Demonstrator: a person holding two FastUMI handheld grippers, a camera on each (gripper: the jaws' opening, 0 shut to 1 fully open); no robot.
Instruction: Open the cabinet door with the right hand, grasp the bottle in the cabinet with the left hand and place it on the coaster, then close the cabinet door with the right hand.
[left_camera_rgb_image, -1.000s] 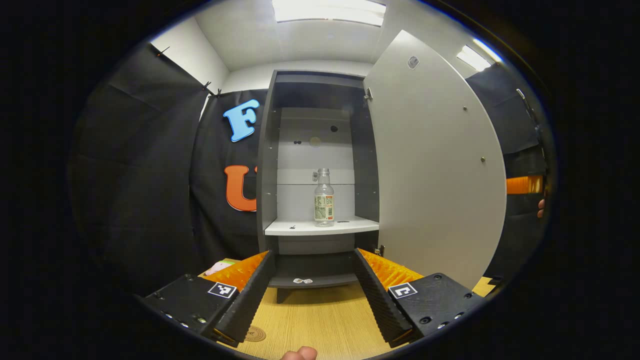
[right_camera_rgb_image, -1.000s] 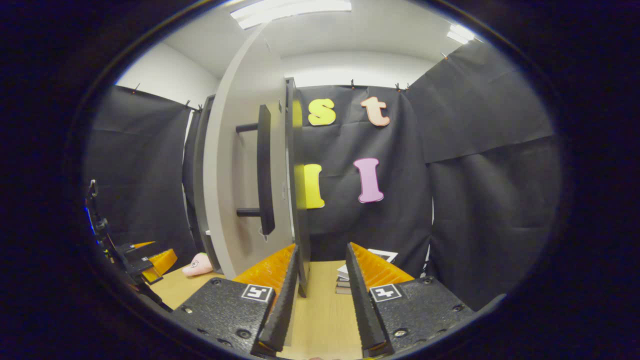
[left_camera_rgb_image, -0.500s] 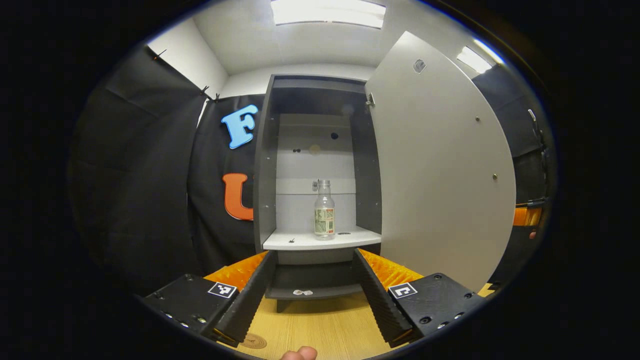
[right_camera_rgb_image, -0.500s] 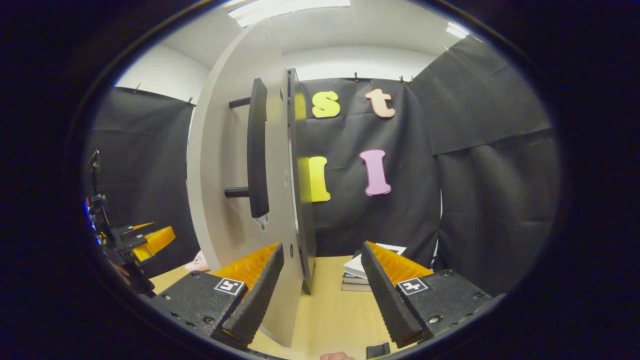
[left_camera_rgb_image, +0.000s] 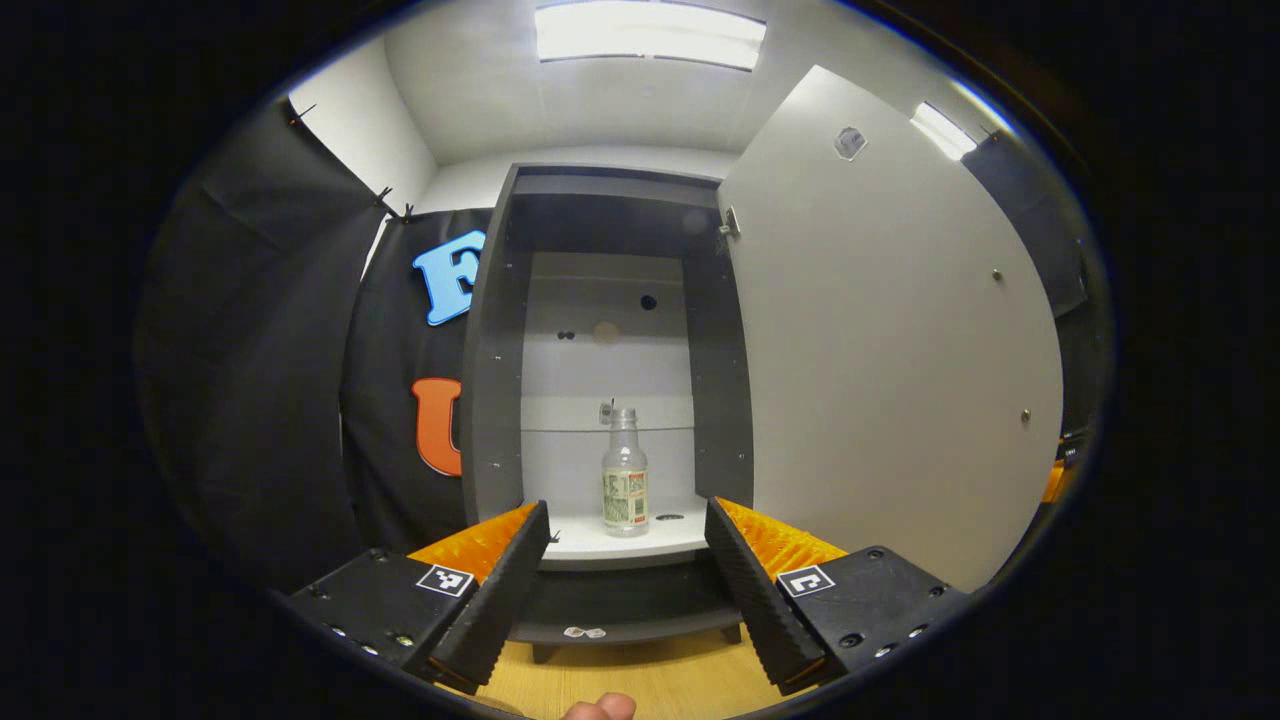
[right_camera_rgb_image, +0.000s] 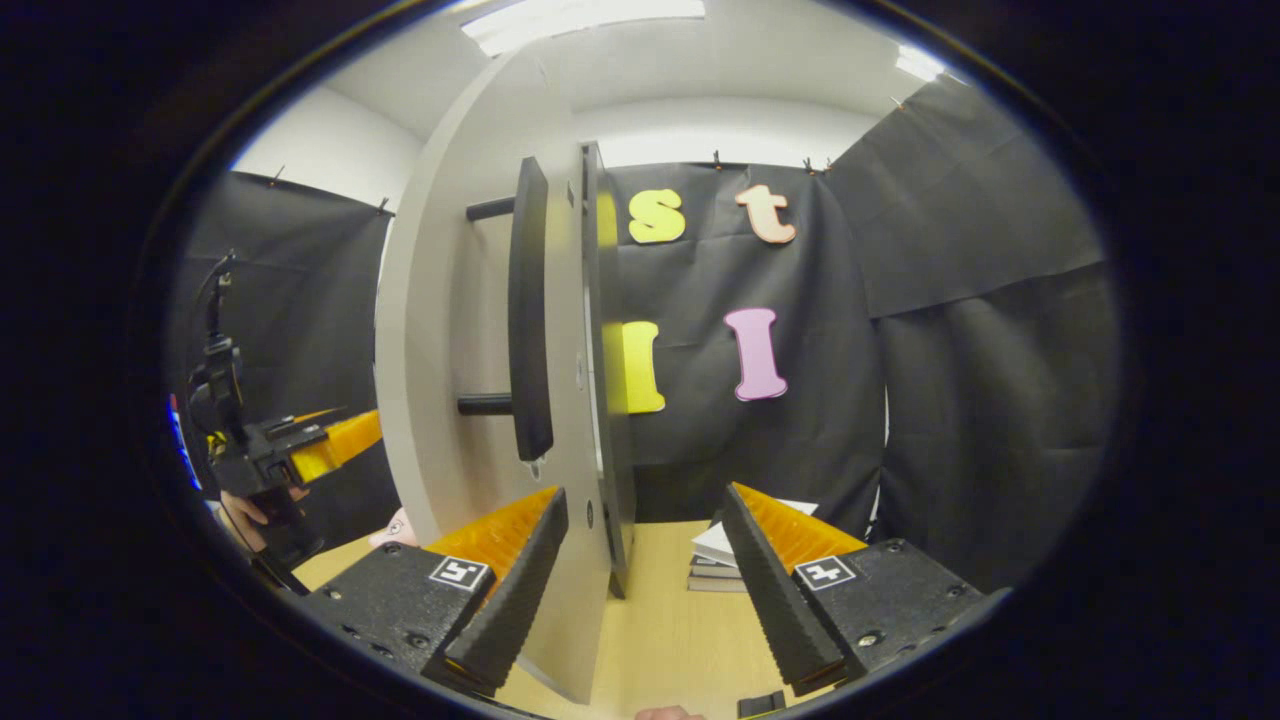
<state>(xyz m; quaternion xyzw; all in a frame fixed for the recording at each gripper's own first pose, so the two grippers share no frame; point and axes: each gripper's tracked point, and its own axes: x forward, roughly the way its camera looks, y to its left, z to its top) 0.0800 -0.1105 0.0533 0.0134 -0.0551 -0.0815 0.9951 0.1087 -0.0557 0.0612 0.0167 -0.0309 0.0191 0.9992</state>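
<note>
**Cabinet open, bottle on its shelf**

While the cabinet door stands swung wide to the right in the left gripper view, the left gripper faces straight into the cabinet with its fingers spread wide and nothing between them. A clear bottle with a printed label and no cap stands upright on the white shelf, framed in the gap between the two fingers but farther back and untouched. A glass shelf runs behind the bottle's neck. Below the cabinet a strip of wooden desk shows.

From the right gripper view, the door is seen nearly edge-on, its dark bar handle standing off the outer face. The right gripper is open and empty; the door's lower edge lies in the gap between its fingers, close to the left one. A stack of books lies on the desk beyond. At far left, the left gripper is held up by a hand.
</note>
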